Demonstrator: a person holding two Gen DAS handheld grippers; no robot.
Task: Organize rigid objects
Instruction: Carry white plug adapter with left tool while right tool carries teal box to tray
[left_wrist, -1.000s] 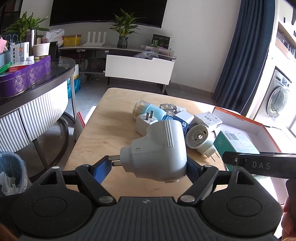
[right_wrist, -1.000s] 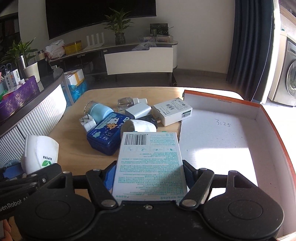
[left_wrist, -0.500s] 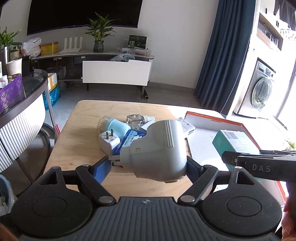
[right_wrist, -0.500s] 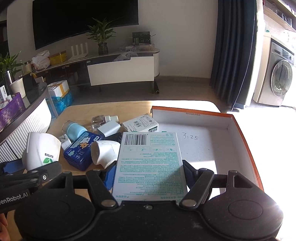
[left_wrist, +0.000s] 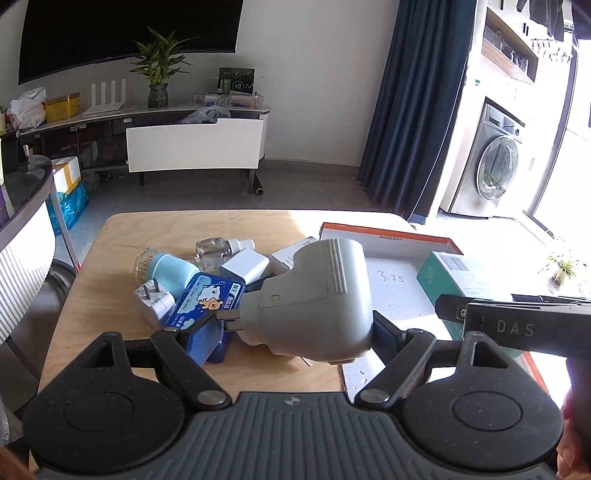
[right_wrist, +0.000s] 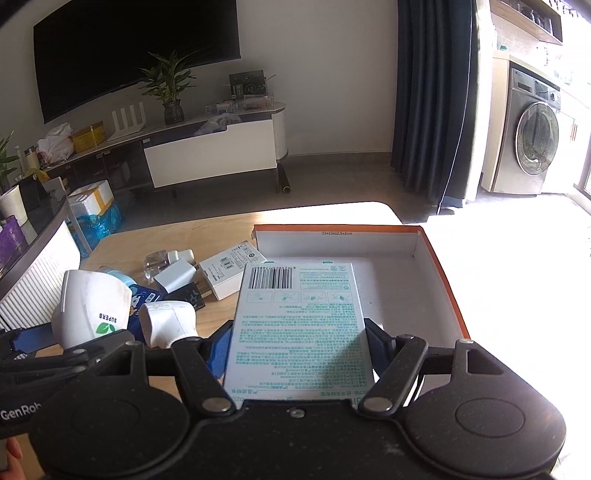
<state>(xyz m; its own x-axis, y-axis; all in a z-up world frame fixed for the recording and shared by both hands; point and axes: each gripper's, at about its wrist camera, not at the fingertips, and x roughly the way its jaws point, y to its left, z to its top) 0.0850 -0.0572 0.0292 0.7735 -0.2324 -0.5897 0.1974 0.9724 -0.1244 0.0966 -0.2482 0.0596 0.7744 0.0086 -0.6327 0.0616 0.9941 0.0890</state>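
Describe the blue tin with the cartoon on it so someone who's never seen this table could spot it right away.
Start at the wooden table and find the pile of small items left of the orange-edged box. The blue tin lies at the near side of that pile, beside a white plug adapter. It is the only dark blue rectangular thing there, with a cartoon animal on its lid.

The left claw (left_wrist: 299, 325) is matte black plastic with blue pads on the inner faces of its fingers. Two angled link bars run back from the fingers, each pinned by a silver screw, to a ribbed grey body flanked by two round black discs. The right claw (right_wrist: 297, 343) has the same build with a smoother, speckled black body. One claw's side bar carries the white letters "DAS"; the other's reads "GenRob", cut off at the frame edge.
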